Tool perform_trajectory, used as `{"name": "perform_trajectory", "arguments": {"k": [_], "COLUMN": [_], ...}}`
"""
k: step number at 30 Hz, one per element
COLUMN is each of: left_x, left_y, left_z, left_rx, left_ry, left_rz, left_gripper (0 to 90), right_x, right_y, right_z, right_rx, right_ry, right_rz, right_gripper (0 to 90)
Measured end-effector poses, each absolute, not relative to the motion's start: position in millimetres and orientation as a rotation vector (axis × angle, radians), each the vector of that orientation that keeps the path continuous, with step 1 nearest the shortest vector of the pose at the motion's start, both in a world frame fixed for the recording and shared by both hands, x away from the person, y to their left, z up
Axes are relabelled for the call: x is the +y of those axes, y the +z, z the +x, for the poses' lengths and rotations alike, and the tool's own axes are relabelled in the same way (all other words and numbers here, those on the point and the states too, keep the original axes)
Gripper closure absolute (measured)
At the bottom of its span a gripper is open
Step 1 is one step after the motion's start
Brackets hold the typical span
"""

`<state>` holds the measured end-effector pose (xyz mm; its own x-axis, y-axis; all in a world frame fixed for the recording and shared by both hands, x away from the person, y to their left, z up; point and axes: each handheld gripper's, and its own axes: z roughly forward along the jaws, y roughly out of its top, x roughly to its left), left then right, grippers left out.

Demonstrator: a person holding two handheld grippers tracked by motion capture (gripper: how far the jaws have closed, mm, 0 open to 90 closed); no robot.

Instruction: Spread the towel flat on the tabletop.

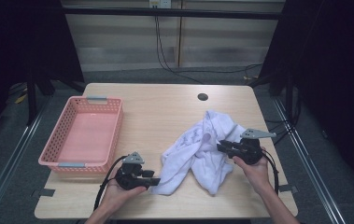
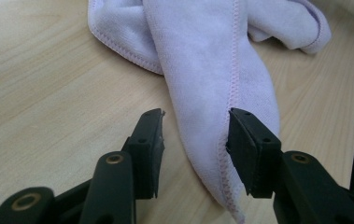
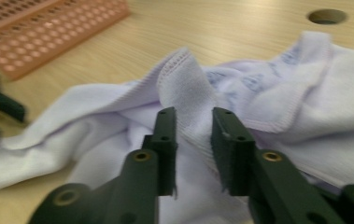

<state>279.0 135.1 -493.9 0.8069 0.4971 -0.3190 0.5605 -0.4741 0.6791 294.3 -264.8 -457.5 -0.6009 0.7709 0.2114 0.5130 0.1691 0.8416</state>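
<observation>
One white towel (image 1: 198,151), crumpled mid-table right of the pink basket (image 1: 83,135): light, limp, clingy. Left gripper (image 2: 195,140) spread around its hemmed corner; right gripper (image 3: 193,135) pinching a raised fold. Grab hems.

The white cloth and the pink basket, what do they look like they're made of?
The white cloth looks like soft terry or microfibre: fuzzy matte nap, stitched hems, limp folds. The pink basket looks like moulded plastic: rigid walls with a regular hole pattern, slight sheen.

Basket (image 1: 82,135) on table (image 1: 165,107) left; towel (image 1: 198,149) right.
</observation>
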Motion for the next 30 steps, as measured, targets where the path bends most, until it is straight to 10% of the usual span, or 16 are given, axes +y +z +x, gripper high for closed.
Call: {"name": "perform_trajectory", "arguments": {"k": [14,17,20,27,30], "left_x": [118,113,112,120,124], "left_y": [-499,-499,-496,-484,-477], "left_z": [282,280,280,285,289], "left_rx": [0.743,0.703,0.679,0.681,0.687], "left_ry": [-0.125,-0.131,-0.149,-0.155,-0.131], "left_rz": [2.176,2.195,2.161,2.075,2.04], "left_gripper": [48.5,62.0,80.8,84.3,84.4], "right_x": [-253,-256,-254,-254,-257], "right_y": [-467,-472,-478,-485,-487], "right_z": [314,322,330,350,354], "right_rx": [2.171,2.177,2.188,2.124,2.119], "right_ry": [1.276,1.262,1.234,1.185,1.22], "right_rz": [1.239,1.268,1.28,1.34,1.362], "right_gripper": [46.8,43.6,44.0,45.8,66.9]}}
